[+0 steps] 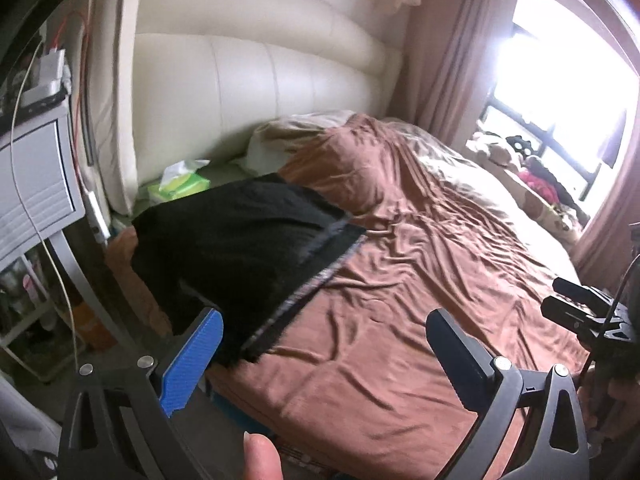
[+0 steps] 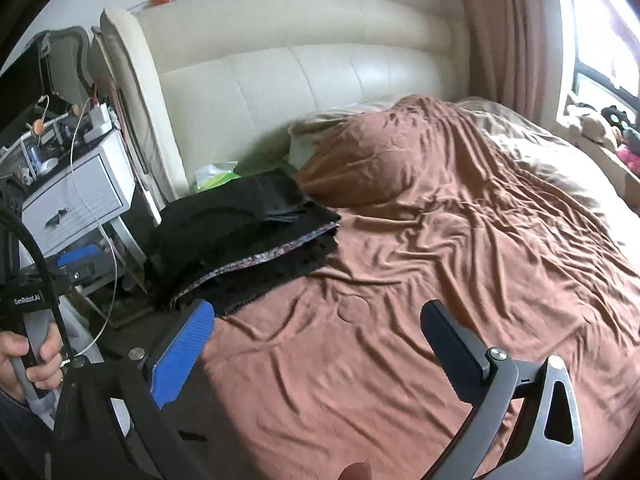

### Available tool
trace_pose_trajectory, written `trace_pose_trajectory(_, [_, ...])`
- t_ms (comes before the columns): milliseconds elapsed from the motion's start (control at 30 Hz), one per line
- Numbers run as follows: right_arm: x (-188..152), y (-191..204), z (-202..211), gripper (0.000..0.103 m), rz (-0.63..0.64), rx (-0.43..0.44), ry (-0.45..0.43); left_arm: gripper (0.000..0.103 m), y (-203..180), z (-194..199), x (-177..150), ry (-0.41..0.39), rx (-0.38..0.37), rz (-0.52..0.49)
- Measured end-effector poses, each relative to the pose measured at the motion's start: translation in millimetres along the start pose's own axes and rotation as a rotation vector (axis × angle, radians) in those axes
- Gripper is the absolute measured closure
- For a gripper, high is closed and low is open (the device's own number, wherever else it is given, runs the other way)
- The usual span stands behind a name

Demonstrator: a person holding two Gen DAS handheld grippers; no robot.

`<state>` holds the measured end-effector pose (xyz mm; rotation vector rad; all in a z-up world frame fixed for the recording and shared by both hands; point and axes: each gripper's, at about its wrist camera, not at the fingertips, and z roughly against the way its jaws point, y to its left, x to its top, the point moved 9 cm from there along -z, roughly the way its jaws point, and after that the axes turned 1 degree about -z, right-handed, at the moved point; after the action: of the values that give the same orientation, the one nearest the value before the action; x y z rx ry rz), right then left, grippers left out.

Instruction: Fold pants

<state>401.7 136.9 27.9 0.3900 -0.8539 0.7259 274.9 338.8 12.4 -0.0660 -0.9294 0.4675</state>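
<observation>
1. Left gripper (image 1: 324, 340): jaws spread wide, nothing between them. Blue-padded finger (image 1: 192, 356) sits in front of the near edge of the pants in its own view, but no pad presses cloth. A fingertip of the person (image 1: 260, 456) shows at the bottom edge, beneath the tool.

2. Right gripper (image 2: 320, 336): jaws likewise wide apart and empty; only the bedcover shows between the fingers. It points down across the bed, clear of the cloth.

3. Judgement: both tools are empty and off the garment, which fits a release after placing, not an approach to a grasp.

4. Pants (image 2: 244, 240): black, lying as a flat, multi-layer stack at the bed's left edge near the head end, on the brown bedcover (image 2: 440, 280). A patterned band, likely a waistband lining or hem, runs along the stack's open side. Edges line up roughly; the fold looks finished or nearly so. Placement at the edge probably keeps it within easy reach of the person standing beside the bed.

5. Beyond the stack: green tissue pack (image 1: 180, 186) just behind it, cream padded headboard (image 1: 248, 92), white nightstand (image 2: 76, 200) with clutter and a cable.

6. Writing: "GenRobot.AI" reads on the body of the left tool, seen in the right wrist view, held in the person's left hand (image 2: 28, 364). No other text is legible.
</observation>
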Motion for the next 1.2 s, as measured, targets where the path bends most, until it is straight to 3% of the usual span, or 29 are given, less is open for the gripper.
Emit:
trace_pose_trajectory(233, [-24.6,-18.4,69.5,0.000,-0.049,-0.048,-0.039,0.001,-43.2,34.5,-7.4,-0.025,-0.020,-0.054])
trace_pose_trajectory(533, [-53.0,-22.3,147.9,0.000,-0.099,-0.097,-0.095,0.001,-91.5,68.1,-31.2,0.007,-0.067,-0.135])
trace_pose_trajectory(1200, [-137.5,-33.8,271.5,0.000,-0.162,-0.208,-0.167,0.001,-206.5,141.7,-91.5,-0.042,-0.182,-0.338])
